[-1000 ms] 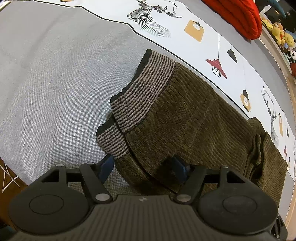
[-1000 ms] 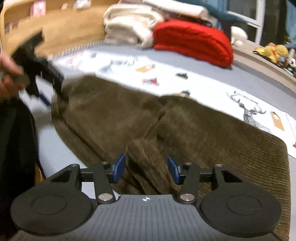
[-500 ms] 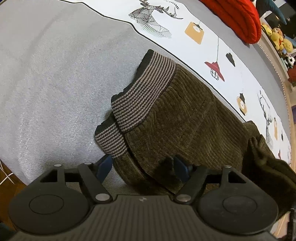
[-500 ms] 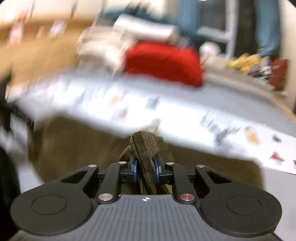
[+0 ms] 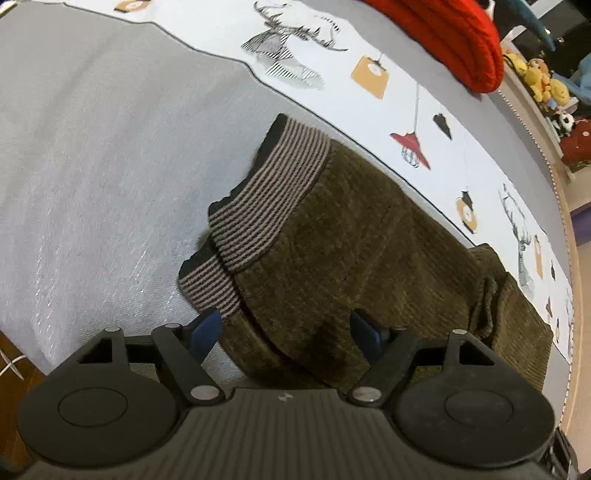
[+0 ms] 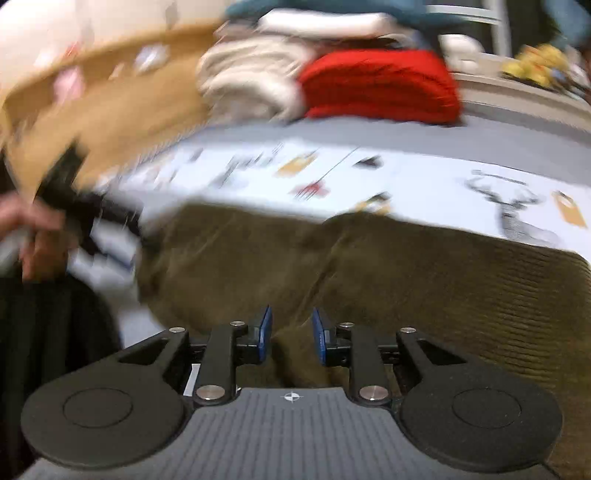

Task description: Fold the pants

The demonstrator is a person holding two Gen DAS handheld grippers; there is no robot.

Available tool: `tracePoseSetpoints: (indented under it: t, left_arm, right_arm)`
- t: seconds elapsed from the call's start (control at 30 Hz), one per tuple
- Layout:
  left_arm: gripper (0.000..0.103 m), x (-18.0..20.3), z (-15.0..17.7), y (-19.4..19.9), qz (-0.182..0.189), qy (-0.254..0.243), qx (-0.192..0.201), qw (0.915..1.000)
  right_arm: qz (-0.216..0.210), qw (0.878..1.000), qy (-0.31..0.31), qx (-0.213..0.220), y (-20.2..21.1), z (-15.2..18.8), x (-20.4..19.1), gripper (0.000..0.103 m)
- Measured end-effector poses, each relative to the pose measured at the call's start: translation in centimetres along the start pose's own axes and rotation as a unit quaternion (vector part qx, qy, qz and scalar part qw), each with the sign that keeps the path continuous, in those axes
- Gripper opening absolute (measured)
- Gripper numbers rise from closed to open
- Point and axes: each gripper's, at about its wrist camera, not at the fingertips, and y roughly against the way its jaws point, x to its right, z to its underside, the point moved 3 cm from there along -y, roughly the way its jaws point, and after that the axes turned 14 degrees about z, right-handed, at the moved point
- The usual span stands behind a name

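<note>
**Pants folded on the bed, both grippers loose**

In the left wrist view, the pants (image 5: 369,251), of dark olive corduroy, are seen lying on the grey bed (image 5: 92,147), near its front edge. Two striped cuffs (image 5: 266,206) are stacked at the left end of the garment, one overlapping the other. Behind the pants a white printed strip (image 5: 369,62) with deer and lamp motifs is laid across the bed, and a red blanket (image 5: 454,33) is piled at the far edge. The left gripper (image 5: 286,332) is held wide over the near edge of the pants; its jaws have just been opening, cloth lies between them, and no pressing of the pads is seen.

In the blurred right wrist view, a hand (image 6: 29,229) on the other gripper is seen at the left, over the left end of the pants. The right gripper (image 6: 291,338) is held narrow; its jaws have just been opening, and a ridge of cloth lies in the gap, apparently unclamped.
</note>
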Motion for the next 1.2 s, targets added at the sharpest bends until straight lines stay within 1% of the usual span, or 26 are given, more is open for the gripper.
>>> tracePoseSetpoints:
  t: [0.07, 0.13, 0.17, 0.2, 0.23, 0.3, 0.33, 0.4, 0.47, 0.53, 0.6, 0.67, 0.7, 0.73, 0.77, 0.8, 0.83, 0.87, 0.9, 0.93, 0.97, 1.0, 1.03, 1.1, 1.17, 1.2]
  left_arm:
    - [0.081, 0.4, 0.0, 0.0, -0.008, -0.009, 0.002, 0.9999]
    - [0.081, 0.9, 0.1, -0.1, -0.02, -0.021, 0.005, 0.9996]
    - [0.081, 1.3, 0.2, -0.1, -0.028, -0.031, 0.008, 0.9991]
    - [0.081, 1.7, 0.3, -0.1, -0.035, -0.041, 0.012, 0.9985]
    - [0.081, 2.1, 0.4, 0.0, -0.042, -0.055, 0.019, 0.9974]
    - [0.081, 3.1, 0.7, 0.3, -0.051, -0.083, 0.033, 0.9947]
    - [0.081, 3.7, 1.0, 0.5, -0.054, -0.101, 0.044, 0.9924]
    - [0.081, 4.8, 1.4, 0.9, -0.062, -0.132, 0.069, 0.9868]
    - [0.081, 5.7, 1.9, 1.5, -0.07, -0.16, 0.099, 0.9797]
    - [0.081, 6.5, 2.3, 1.9, -0.072, -0.184, 0.119, 0.9731]
    - [0.081, 7.4, 2.8, 2.1, -0.075, -0.208, 0.136, 0.9657]
    - [0.081, 8.4, 3.3, 2.2, -0.079, -0.235, 0.15, 0.957]
    - [0.079, 9.0, 3.7, 2.4, -0.085, -0.249, 0.164, 0.9508]
    - [0.077, 9.6, 4.1, 2.6, -0.094, -0.259, 0.185, 0.9434]
    - [0.076, 10.3, 4.6, 2.7, -0.1, -0.269, 0.209, 0.9349]
    - [0.074, 11.0, 5.2, 2.8, -0.1, -0.278, 0.23, 0.9271]
    - [0.069, 11.7, 5.9, 2.8, -0.092, -0.285, 0.246, 0.9218]
    - [0.066, 12.5, 6.7, 2.5, -0.076, -0.288, 0.254, 0.9199]
    - [0.062, 13.2, 7.4, 2.1, -0.058, -0.29, 0.252, 0.9215]
    - [0.059, 13.9, 8.3, 1.6, -0.038, -0.294, 0.241, 0.9241]
    - [0.059, 14.6, 9.2, 0.9, -0.017, -0.304, 0.222, 0.9261]
    - [0.059, 15.4, 9.9, 0.1, 0.0, -0.321, 0.2, 0.9258]
    - [0.059, 16.2, 10.8, -0.6, 0.011, -0.341, 0.181, 0.9223]
    - [0.059, 17.7, 12.3, -1.6, 0.02, -0.39, 0.163, 0.9061]
    - [0.059, 18.6, 13.4, -2.5, 0.017, -0.43, 0.156, 0.8889]
    - [0.059, 18.8, 13.6, -2.8, 0.015, -0.442, 0.152, 0.8838]
  right_arm:
    - [0.036, 0.999, 0.009, -0.012, -0.6, 0.5, 0.6, 0.03]
    - [0.062, 0.997, 0.044, -0.033, -1.9, 1.5, 0.4, 0.03]
    - [0.062, 0.995, 0.061, -0.048, -2.5, 2.0, 0.0, 0.03]
    - [0.06, 0.992, 0.086, -0.076, -3.5, 2.8, -0.6, 0.029]
    - [0.063, 0.988, 0.107, -0.093, -4.4, 3.3, -1.0, 0.029]
    - [0.067, 0.986, 0.127, -0.084, -4.6, 3.7, -1.5, 0.029]
    - [0.064, 0.987, 0.119, -0.087, -4.6, 3.4, -1.3, 0.029]
    - [0.061, 0.992, 0.077, -0.083, -4.1, 2.5, -0.2, 0.029]
    - [0.085, 0.994, 0.041, -0.061, -3.1, 1.5, 1.6, 0.03]
    - [0.126, 0.991, -0.002, -0.034, -2.0, 0.6, 3.6, 0.03]
    - [0.182, 0.982, -0.041, -0.012, -1.5, 0.1, 5.8, 0.039]
    - [0.247, 0.965, -0.084, -0.001, -1.0, -0.2, 8.7, 0.046]
    - [0.281, 0.953, -0.109, -0.004, -0.7, -0.1, 10.2, 0.051]
    - [0.308, 0.942, -0.132, -0.014, -0.6, 0.1, 11.7, 0.054]
    - [0.325, 0.932, -0.16, -0.027, -0.4, 0.7, 13.1, 0.057]
    - [0.333, 0.921, -0.199, -0.043, -0.3, 1.3, 14.7, 0.058]
    - [0.334, 0.911, -0.236, -0.056, -0.4, 1.9, 16.0, 0.058]
    - [0.334, 0.901, -0.268, -0.067, -0.2, 2.5, 17.1, 0.058]
    - [0.334, 0.892, -0.293, -0.079, -0.1, 3.2, 18.1, 0.059]
    - [0.333, 0.883, -0.315, -0.093, -0.3, 3.9, 18.9, 0.06]
    - [0.33, 0.877, -0.332, -0.105, -0.5, 4.6, 19.4, 0.062]
    - [0.321, 0.872, -0.35, -0.117, -0.7, 5.2, 19.8, 0.067]
    - [0.307, 0.87, -0.365, -0.127, -1.0, 5.8, 19.9, 0.069]
    - [0.28, 0.867, -0.387, -0.144, -1.4, 6.7, 20.0, 0.07]
    - [0.267, 0.873, -0.381, -0.145, -1.5, 7.0, 19.6, 0.07]
    - [0.264, 0.878, -0.37, -0.146, -1.5, 7.0, 19.4, 0.069]
